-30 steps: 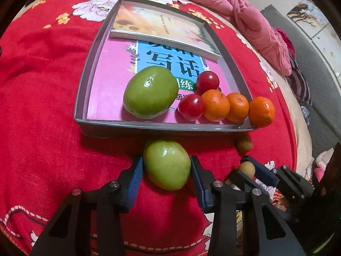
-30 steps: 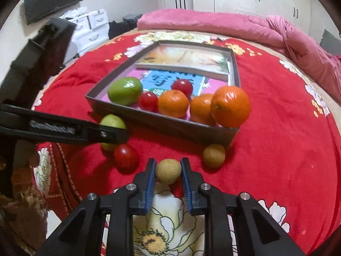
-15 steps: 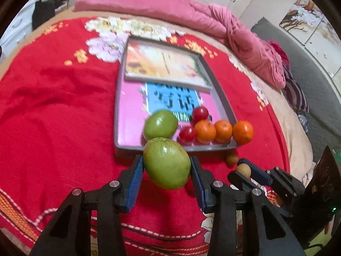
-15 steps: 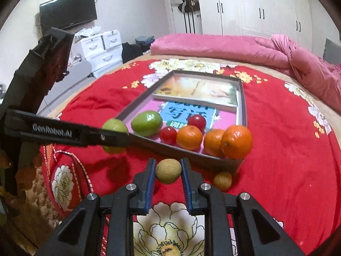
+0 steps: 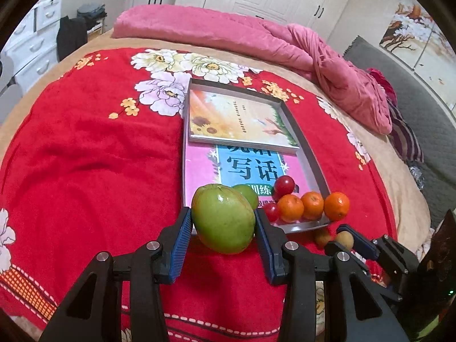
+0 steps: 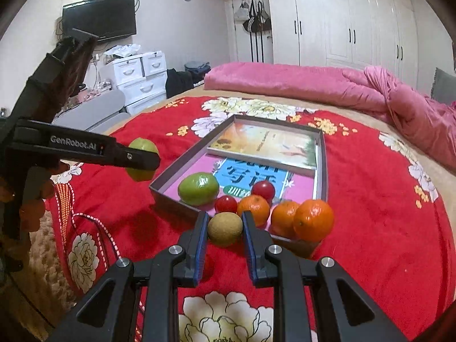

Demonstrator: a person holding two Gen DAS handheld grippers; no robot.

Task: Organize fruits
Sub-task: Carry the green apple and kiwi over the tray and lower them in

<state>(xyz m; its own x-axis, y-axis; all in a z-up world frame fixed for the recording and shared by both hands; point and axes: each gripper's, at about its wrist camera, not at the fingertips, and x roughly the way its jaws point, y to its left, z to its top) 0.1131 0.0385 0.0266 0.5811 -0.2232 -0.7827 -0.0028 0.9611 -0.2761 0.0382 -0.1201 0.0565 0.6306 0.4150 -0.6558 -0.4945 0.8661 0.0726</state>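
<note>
A large green fruit is clamped in the left gripper, held clear above the red bedspread just before the tray. The right gripper is closed on a small brown fruit, likewise lifted. Inside the tray's near end lie a second green fruit, two red fruits and oranges on books. The right view shows that green fruit whole; the left view hides most of it behind the held one. Only the left view shows another small brown fruit on the bed.
</note>
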